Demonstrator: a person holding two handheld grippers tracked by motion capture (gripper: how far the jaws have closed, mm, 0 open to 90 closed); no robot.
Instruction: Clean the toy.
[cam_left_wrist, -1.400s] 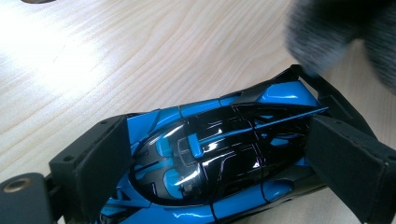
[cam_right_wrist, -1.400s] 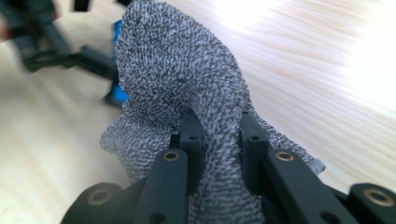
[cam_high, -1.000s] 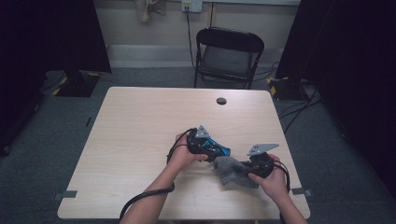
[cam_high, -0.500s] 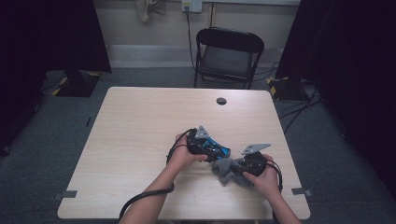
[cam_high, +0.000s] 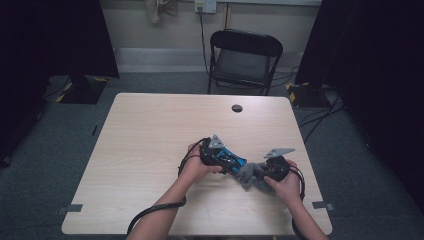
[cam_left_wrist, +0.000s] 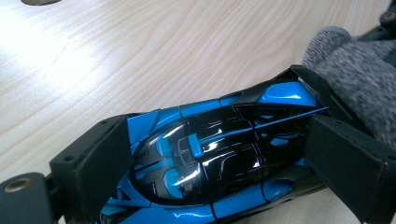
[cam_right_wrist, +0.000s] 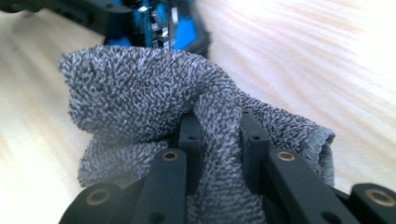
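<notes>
The toy car (cam_left_wrist: 219, 158) is glossy bright blue with black panels and thin blue lines across its roof. The cloth (cam_right_wrist: 154, 93) is heathered grey, flecked dark and light. Both grippers' jaws are matt black. The table (cam_high: 150, 130) is pale wood with fine grain. The chair (cam_high: 245, 60) at upper centre looks black.

Glossy plastic toy car (cam_left_wrist: 219, 158), fuzzy grey cloth (cam_right_wrist: 154, 98), matt wood table (cam_high: 150, 130)
</notes>
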